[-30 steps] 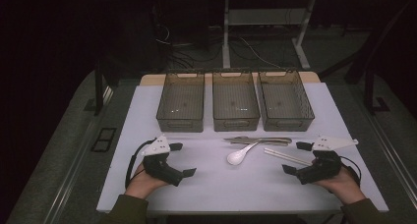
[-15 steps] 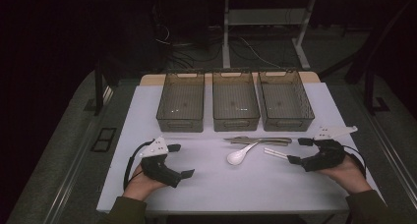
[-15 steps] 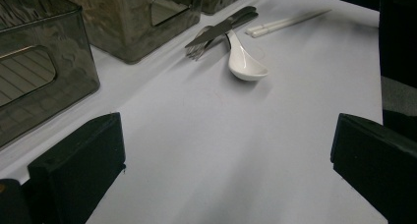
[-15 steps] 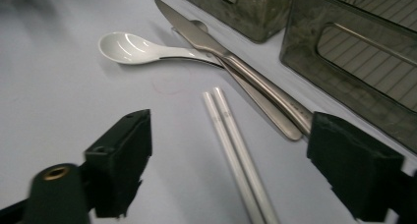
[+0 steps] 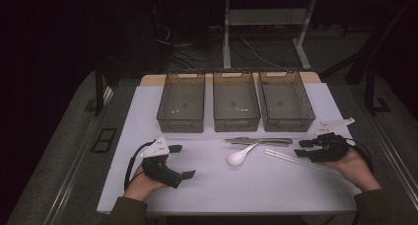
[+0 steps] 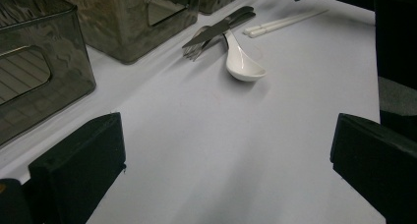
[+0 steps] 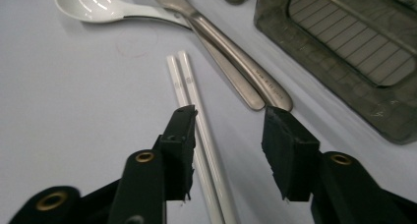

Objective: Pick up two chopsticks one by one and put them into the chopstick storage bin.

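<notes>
While the pair of white chopsticks [image 7: 194, 111] lies side by side on the white table [image 5: 276, 185], toward its right edge, the right gripper [image 5: 301, 149] straddles the sticks. Its jaws have just been closing, yet in the right gripper view a gap remains: the sticks run close beside one pad [image 7: 183, 135], the other pad stands clear, and nothing is pinched. Just left of the chopsticks lie a metal knife and fork [image 5: 259, 141], handles together, with a white ceramic spoon [image 5: 240, 156] touching them on the near side. Beyond, along the far edge, three smoky clear plastic bins [image 5: 235, 102] sit in a row. Near the front left corner, the left gripper [image 5: 185, 161] rests on the table, jaws spread wide around bare surface.
</notes>
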A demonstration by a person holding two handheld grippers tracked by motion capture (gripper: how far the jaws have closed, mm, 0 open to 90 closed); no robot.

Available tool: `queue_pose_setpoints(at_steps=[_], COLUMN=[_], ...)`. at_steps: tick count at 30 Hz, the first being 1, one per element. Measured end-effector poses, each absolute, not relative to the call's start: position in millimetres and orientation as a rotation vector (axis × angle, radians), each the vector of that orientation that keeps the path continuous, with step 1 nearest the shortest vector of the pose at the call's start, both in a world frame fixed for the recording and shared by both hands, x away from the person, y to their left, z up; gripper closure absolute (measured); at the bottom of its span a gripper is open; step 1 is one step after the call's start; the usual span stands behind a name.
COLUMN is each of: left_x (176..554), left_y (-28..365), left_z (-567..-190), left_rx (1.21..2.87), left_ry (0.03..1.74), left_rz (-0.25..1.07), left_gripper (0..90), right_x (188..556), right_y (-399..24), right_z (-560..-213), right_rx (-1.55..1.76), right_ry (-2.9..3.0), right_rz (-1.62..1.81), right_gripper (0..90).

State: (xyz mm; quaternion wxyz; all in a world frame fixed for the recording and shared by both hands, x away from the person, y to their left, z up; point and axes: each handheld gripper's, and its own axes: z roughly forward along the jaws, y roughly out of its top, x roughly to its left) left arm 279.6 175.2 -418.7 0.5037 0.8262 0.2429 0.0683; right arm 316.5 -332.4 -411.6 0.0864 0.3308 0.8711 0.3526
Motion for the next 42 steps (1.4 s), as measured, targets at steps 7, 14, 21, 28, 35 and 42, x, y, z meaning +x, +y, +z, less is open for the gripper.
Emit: queue_pose_setpoints(at_steps=[7, 14, 21, 28, 35, 42], left_x=[279.9, 280.7, 280.2, 280.4, 280.4, 280.5], left_y=[174.0, 173.2, 172.5, 171.6, 170.7, 170.5], left_z=[-419.3, -420.0, -420.0, -421.0, -421.7, -421.9], left_rx=[1.987, 1.994, 1.997, 2.009, 2.009, 2.012], left_ry=[0.595, 0.587, 0.588, 0.581, 0.578, 0.577], left_rz=[0.155, 0.148, 0.148, 0.142, 0.134, 0.131], left_gripper=[0.0, 0.0, 0.0, 0.0, 0.0, 0.0], right_x=[321.8, 327.7, 334.7, 341.5, 345.6, 347.0], right_y=[-323.3, -309.1, -299.3, -288.4, -283.3, -282.3], right_z=[-410.9, -412.7, -413.1, -414.4, -416.5, -417.8], right_rx=[0.905, 0.851, 0.801, 0.704, 0.677, 0.66], right_ry=[2.694, 2.771, 2.824, 2.883, 2.911, 2.926], right_rz=[0.927, 0.806, 0.706, 0.598, 0.544, 0.529], right_gripper=[67.0, 72.8, 75.4, 79.9, 80.7, 80.7])
